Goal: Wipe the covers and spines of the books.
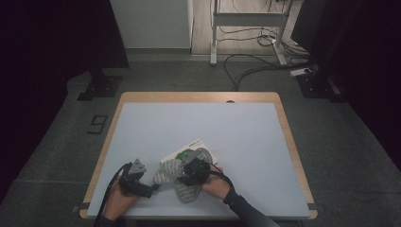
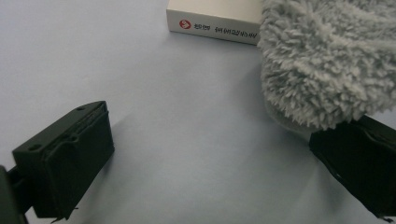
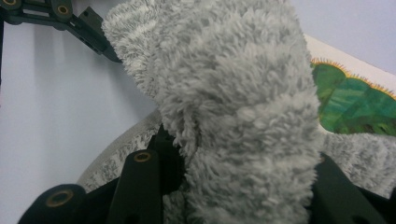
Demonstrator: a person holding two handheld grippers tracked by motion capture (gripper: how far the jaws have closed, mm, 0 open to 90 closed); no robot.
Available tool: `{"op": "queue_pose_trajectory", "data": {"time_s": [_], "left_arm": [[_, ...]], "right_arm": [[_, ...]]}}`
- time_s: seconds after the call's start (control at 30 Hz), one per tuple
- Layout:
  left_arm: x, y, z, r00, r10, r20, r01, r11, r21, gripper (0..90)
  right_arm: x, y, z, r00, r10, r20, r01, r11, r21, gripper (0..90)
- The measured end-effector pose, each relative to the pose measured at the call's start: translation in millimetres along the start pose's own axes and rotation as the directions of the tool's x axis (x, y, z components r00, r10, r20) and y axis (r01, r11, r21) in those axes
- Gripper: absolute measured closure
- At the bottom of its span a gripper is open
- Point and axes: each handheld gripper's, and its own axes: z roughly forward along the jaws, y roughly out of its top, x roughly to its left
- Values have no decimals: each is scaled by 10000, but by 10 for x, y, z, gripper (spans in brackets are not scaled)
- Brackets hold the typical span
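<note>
Here the right gripper (image 1: 191, 171) is clamped on a grey fuzzy slipper (image 3: 233, 116), its jaws pinching the plush upper from both sides in the right gripper view. The slipper lies partly on a book (image 1: 189, 150) at the near middle of the tabletop (image 1: 246, 142); its speckled sole (image 1: 187, 191) juts out on the near side of the book, toward the person. In the right gripper view the book's green cover picture (image 3: 350, 100) shows just right of the plush.

The left gripper (image 1: 152, 190) rests left of the book, low on the tabletop, jaws spread wide with nothing between them. In the left gripper view the slipper's fluffy edge (image 2: 322, 60) sits just above its right jaw; whether they touch I cannot tell. The book's white spine with a red mark (image 2: 212, 21) lies farther off, beyond the slipper's edge.

Both of the person's hands come in from the near edge, left of the tabletop's middle.
</note>
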Motion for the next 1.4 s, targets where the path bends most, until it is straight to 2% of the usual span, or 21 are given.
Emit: {"op": "queue_pose_trajectory", "data": {"time_s": [0.3, 0.83, 1.0, 1.4], "left_arm": [[-1, 0, 0, 10000, 1, -10, -1, 10000, 4, 0], [-2, -1, 1, 10000, -25, 0, 25, 10000, -21, 0], [-2, -1, 1, 10000, -20, -4, 20, 10000, -18, 0], [-2, -1, 0, 10000, -23, -8, 23, 10000, -11, 0]], "right_arm": [[-44, 80, 77, 10000, -49, -81, 48, 10000, -50, 594], [-149, 257, 230, 10000, 29, 70, -29, 10000, 15, 596], [-182, 247, 219, 10000, 47, -14, -47, 10000, 23, 602], [-428, 116, 104, 9971, 618, 455, -619, 9981, 25, 606]]}}
